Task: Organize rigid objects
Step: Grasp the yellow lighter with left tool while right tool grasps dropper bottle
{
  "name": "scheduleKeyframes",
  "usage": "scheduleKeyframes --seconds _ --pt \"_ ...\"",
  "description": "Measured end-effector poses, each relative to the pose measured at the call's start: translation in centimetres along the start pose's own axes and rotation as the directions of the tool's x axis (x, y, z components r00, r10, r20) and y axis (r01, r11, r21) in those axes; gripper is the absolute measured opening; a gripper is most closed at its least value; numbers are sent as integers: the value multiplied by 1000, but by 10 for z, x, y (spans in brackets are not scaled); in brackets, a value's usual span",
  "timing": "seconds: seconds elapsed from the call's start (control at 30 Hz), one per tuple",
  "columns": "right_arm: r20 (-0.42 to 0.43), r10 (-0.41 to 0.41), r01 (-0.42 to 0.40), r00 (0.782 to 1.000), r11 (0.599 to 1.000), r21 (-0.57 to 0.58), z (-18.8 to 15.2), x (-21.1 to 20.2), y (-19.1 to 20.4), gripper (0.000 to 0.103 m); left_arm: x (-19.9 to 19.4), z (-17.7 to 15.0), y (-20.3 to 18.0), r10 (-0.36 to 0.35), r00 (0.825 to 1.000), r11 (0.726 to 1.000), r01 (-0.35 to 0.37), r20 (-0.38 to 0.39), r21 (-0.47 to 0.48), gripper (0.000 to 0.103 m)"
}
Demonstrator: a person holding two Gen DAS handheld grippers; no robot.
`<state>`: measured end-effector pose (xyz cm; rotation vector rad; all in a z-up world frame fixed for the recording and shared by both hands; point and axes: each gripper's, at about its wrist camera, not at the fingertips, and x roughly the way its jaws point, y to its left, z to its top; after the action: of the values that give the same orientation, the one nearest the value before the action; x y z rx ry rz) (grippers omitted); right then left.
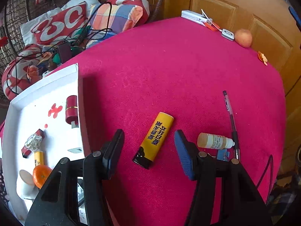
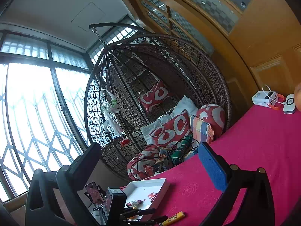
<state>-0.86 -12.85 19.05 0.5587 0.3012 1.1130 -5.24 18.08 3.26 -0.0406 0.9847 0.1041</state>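
One lighter (image 1: 153, 140) is the target now: yellow with a black end, lying flat on the red tabletop (image 1: 178, 71), angled between the fingers of the left tongs (image 1: 149, 153). Those tongs stand part open; pads aren't touching it as far as I can see, so nothing is held. To do it well I'd square the pads to the lighter's long sides, come low enough to catch the body rather than the top edge, then close on the middle, not the black end.

White tray (image 1: 45, 86) sits just left of the left tongs, already carrying a red lipstick (image 1: 71, 107), an orange (image 1: 41, 175) and other small bits. Its wall is raised, so lift clear before crossing.

Right side is tighter: small dropper bottle (image 1: 215, 141) and a pen (image 1: 230, 120) lie just beside the right finger; avoid sweeping them. Far half of the tabletop is open.

Right tongs (image 2: 150, 165) hang level and wide, empty, off the near corner.
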Motion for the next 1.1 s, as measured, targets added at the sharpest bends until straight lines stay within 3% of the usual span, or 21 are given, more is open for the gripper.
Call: scheduleKeyframes --seconds 0.1,0.17,0.23,0.33,0.37,0.4,0.43,0.5,0.63,0.83,0.9,0.93,1.0,1.07,1.1 --pt "-59 -14 13 998 1000 -20 0 8 -6 103 20 -2 -3 39 997 999 -40 -72 -11 55" --pt "-190 -18 4 982 997 -75 -4 26 -11 103 25 -7 -5 18 997 1000 -20 -70 -21 56" --pt "-346 -110 39 932 977 -208 -19 48 -14 103 25 -10 -5 6 998 1000 -8 -65 -29 55" --pt "-544 -267 33 796 916 -400 -63 72 -23 103 22 -16 -9 -4 999 1000 3 -40 -27 53" --pt "-580 -275 20 767 913 -408 -76 75 -28 102 20 -16 -10 -6 1000 999 5 -30 -33 51" --pt "-618 -273 2 738 916 -402 -89 77 -33 97 19 -18 -10 -7 1000 999 6 -19 -39 49" --pt "-650 -270 -12 711 919 -394 -99 80 -36 84 18 -19 -11 -6 1000 999 5 -9 -45 48" --pt "-692 -258 -27 674 928 -372 -115 85 -42 63 16 -22 -15 1 1000 998 0 12 -57 46" --pt "-746 -225 -100 627 926 -364 -133 94 -36 53 14 -23 -16 -6 999 997 8 32 -75 41" --pt "-783 -298 -156 546 882 -444 -155 105 -26 37 17 -16 -16 -9 1000 996 11 25 -92 41" --pt "-790 -298 -164 536 881 -443 -159 106 -26 30 19 -13 -18 5 1000 995 -2 30 -98 41" --pt "-790 -306 -162 531 879 -449 -161 107 -27 19 21 -12 -17 9 999 994 -6 36 -105 41" --pt "-782 -306 -161 543 876 -455 -161 104 -26 19 22 -13 -17 20 998 994 -14 57 -110 41" --pt "-765 -294 -144 573 883 -447 -154 99 -26 19 19 -17 -18 39 996 993 -30 82 -112 24" --pt "-755 -284 -128 591 891 -435 -149 97 -28 19 17 -19 -15 24 995 991 -11 93 -134 24"
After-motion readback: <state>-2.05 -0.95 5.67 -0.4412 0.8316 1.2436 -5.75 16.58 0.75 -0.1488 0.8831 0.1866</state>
